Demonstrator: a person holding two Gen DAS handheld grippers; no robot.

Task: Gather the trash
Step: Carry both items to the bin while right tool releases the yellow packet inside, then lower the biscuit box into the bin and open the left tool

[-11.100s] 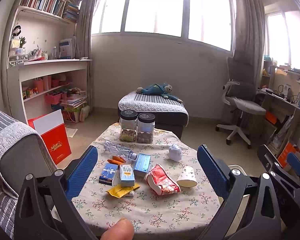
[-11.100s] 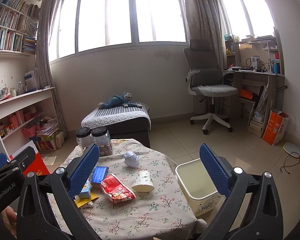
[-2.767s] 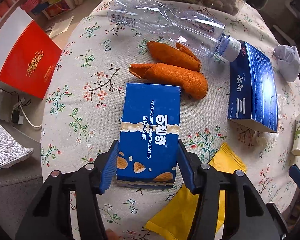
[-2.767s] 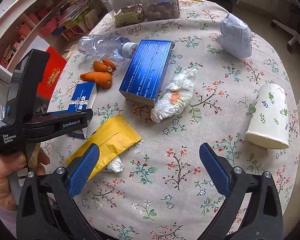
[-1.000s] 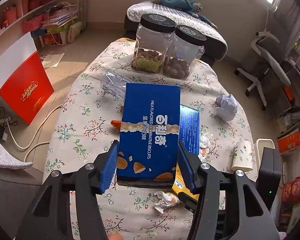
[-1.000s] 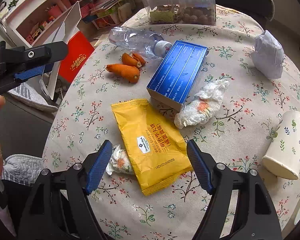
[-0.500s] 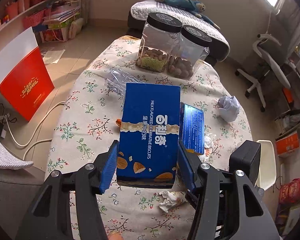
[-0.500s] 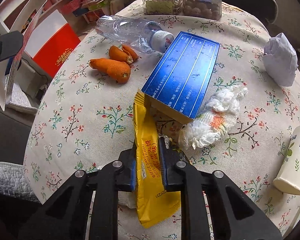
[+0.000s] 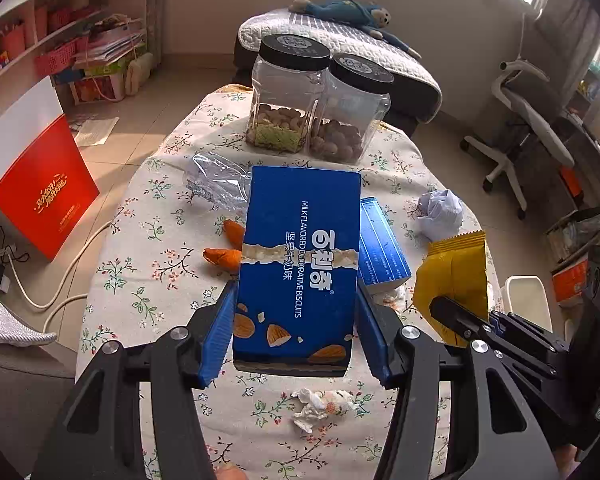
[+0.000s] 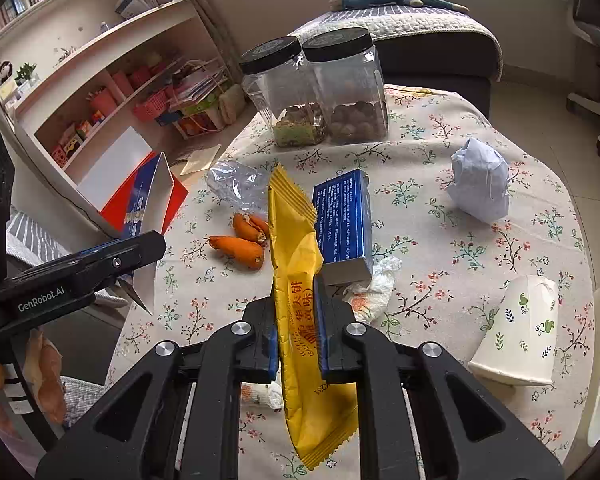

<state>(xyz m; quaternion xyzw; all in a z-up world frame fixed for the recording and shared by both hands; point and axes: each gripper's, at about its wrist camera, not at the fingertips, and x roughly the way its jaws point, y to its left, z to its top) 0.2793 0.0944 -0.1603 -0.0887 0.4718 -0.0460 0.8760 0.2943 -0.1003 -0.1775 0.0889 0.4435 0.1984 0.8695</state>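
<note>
A: Left gripper, status?
B: Clamped on the blue biscuit box, one blue pad on each long side. Box is off the table, held above the flowered cloth.

A: Right gripper?
B: Pinched tight on the yellow wrapper. Wrapper stands on edge between the pads, clear of the cloth, top end reaching up in front of the second blue box. In the left wrist view the same wrapper shows at the right, raised above the table edge.

A: What's lying on the table?
B: Second blue box flat near the middle. Crumpled tissue touching its near end. Two orange peel pieces to its left, crushed clear bottle behind them. Two black-lidded jars at the far edge, side by side. White paper wad to the right, paper cup tipped on its side nearer. Another small tissue scrap at the near edge.

A: Bin?
B: A white rim shows beyond the table's right side.
</note>
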